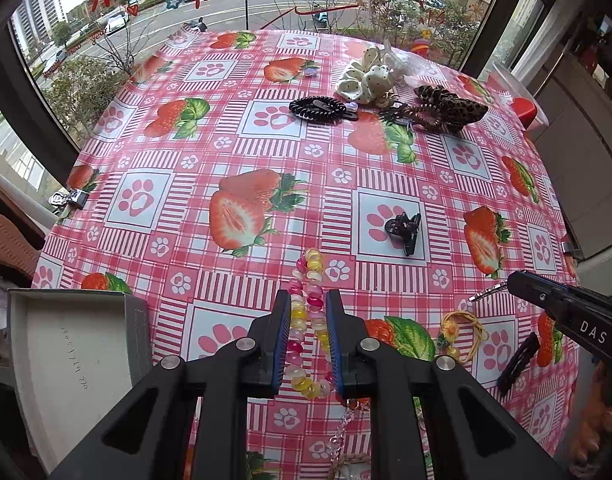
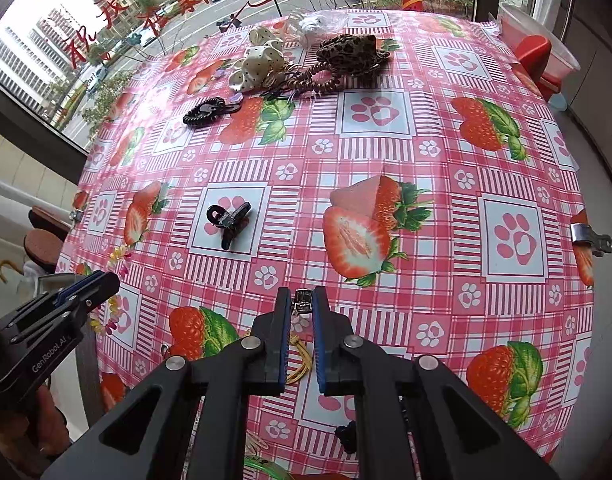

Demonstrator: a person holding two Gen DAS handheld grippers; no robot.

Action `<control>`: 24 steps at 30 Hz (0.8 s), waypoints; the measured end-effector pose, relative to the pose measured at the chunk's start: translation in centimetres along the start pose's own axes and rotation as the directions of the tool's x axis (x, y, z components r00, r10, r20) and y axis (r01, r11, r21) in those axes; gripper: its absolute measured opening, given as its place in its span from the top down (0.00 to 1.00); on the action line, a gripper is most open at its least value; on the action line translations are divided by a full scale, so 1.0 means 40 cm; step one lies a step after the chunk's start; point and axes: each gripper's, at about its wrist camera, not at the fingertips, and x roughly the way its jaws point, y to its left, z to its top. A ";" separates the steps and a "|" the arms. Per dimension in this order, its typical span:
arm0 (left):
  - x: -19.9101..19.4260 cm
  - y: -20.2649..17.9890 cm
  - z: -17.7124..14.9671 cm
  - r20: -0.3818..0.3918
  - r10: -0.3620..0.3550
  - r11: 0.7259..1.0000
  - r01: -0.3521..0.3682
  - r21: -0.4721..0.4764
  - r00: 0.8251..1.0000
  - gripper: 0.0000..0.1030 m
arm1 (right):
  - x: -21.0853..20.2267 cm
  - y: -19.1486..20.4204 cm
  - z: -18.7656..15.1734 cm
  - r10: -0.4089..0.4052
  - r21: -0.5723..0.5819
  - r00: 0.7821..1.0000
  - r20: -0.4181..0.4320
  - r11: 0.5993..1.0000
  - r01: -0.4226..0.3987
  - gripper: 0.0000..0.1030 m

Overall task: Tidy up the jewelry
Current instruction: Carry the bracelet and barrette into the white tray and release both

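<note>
Strawberry-print tablecloth covers the table beside a street-facing window. Left wrist view: the left gripper pinches a pink-and-yellow coil hair tie between its pads; a grey tray sits at lower left, a black claw clip lies ahead. Right wrist view: the right gripper is pressed onto a small metal clip, above a yellow elastic.

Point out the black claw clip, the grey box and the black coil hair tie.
black claw clip [image 1: 403, 229], left wrist view, on its hinge.
grey box [image 1: 136, 320], left wrist view, on its right wall.
black coil hair tie [image 2: 204, 112], right wrist view, on its coils.
</note>
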 end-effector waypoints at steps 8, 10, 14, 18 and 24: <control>-0.090 0.069 -0.052 0.025 0.007 1.000 -0.007 -0.030 1.000 0.76 | -0.061 0.010 -0.009 0.050 0.042 0.999 0.012 0.998 -0.050 0.89; -0.112 0.097 -0.068 0.030 0.013 0.999 -0.012 -0.047 0.999 0.76 | -0.074 0.034 -0.012 0.064 0.027 0.998 0.009 0.998 -0.064 0.89; -0.154 0.163 -0.106 0.035 0.044 0.996 -0.041 -0.074 0.998 0.76 | -0.095 0.112 -0.020 0.111 -0.025 0.994 -0.005 0.993 -0.111 0.89; -0.186 0.247 -0.152 0.032 0.101 0.989 -0.096 -0.111 0.994 0.76 | -0.100 0.230 -0.032 0.177 -0.103 0.983 -0.039 0.978 -0.180 0.89; -0.192 0.390 -0.223 -0.014 0.182 0.962 -0.181 -0.202 0.983 0.76 | -0.062 0.450 -0.079 0.269 -0.238 0.953 -0.136 0.925 -0.295 0.89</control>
